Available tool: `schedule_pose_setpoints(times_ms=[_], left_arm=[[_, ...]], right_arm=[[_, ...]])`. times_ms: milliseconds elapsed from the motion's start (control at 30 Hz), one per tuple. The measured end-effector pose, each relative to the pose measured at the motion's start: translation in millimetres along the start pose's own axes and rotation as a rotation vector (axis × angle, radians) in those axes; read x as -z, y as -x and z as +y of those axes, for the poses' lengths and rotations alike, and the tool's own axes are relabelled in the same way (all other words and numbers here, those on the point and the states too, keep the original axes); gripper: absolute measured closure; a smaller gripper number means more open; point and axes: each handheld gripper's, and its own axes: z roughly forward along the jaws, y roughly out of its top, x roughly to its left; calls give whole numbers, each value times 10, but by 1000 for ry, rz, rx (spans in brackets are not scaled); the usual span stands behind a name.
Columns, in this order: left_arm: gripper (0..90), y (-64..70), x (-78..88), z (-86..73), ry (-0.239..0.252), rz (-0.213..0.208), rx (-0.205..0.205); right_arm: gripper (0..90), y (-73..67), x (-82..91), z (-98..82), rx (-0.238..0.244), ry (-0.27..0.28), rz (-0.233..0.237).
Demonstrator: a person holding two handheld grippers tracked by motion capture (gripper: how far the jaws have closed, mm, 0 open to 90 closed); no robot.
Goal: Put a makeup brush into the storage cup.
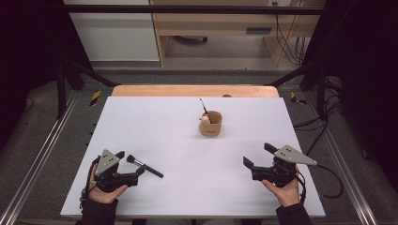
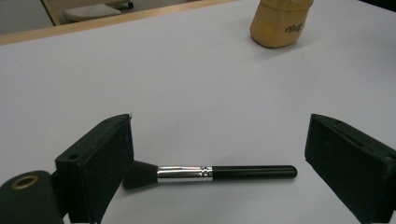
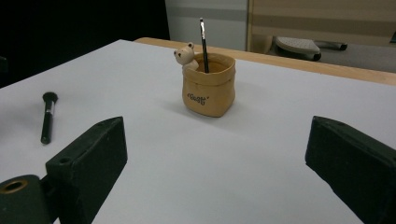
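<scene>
Left hand-held gripper (image 1: 130, 165) sits at the near left of the counter (image 1: 178, 136), jaws spread wide and holding nothing. From its own camera I see the makeup brush (image 2: 210, 173) lying flat on the white surface between the two jaws, touching neither as far as I can tell; its dark bristle head points toward the jaw at the left of that view and is partly hidden behind it, its black handle toward the other jaw. In the high view the brush lies just beside the jaw tips, bristles toward the far left, handle toward the near right.

Right hand-held gripper (image 1: 257, 156) is at the near right, jaws likewise wide apart and empty, resting low over the counter with my hand (image 1: 284, 190) behind it.

Tan pouch-shaped holder (image 1: 210, 123) stands upright toward the far centre, well apart from both grippers. I note a small bear figure (image 3: 186, 55) on its rim and a thin dark stick (image 3: 203, 43) standing inside, leaning slightly. Dark lettering on its front is too small to read.
</scene>
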Motion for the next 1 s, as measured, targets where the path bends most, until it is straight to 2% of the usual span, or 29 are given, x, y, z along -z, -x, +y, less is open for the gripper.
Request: schedule_pose_setpoints(times_ms=[200, 367, 533, 800, 1000], left_arm=[[81, 24, -21, -69, -39, 25, 24], [97, 62, -67, -130, -74, 24, 41], [106, 66, -105, -134, -88, -3, 15], [116, -10, -193, -69, -116, -87, -61], [117, -66, -325, -40, -166, -150, -104]], right_arm=[[62, 5, -4, -6, -2, -6, -1], [61, -7, -17, -14, 0, -11, 4], [61, 2, -13, -14, -3, -8, 2], [62, 9, -18, -18, -4, -9, 1], [61, 13, -18, -17, -5, -8, 2]])
